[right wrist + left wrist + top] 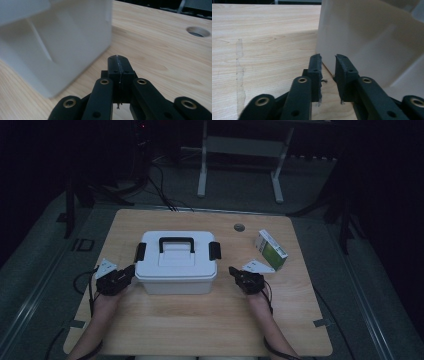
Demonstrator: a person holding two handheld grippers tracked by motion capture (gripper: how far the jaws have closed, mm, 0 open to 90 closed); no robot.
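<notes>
The white storage box [176, 265] sits mid-tabletop [200, 330], with bare wood before it. The left gripper [328, 61] is just beside the box's left wall, jaws a narrow gap apart, empty. The right gripper [117, 60], jaws pressed together on nothing, lies near its right corner.

- A dim lab or test room rather than a home.
- A light wooden table [200, 330] with a round cable hole [239, 227] stands on grey carpet.
- Black cables [160, 185] trail across the floor behind it.
- A white metal-framed stand [240, 150] and dark tripod legs [70, 205] surround it.
</notes>
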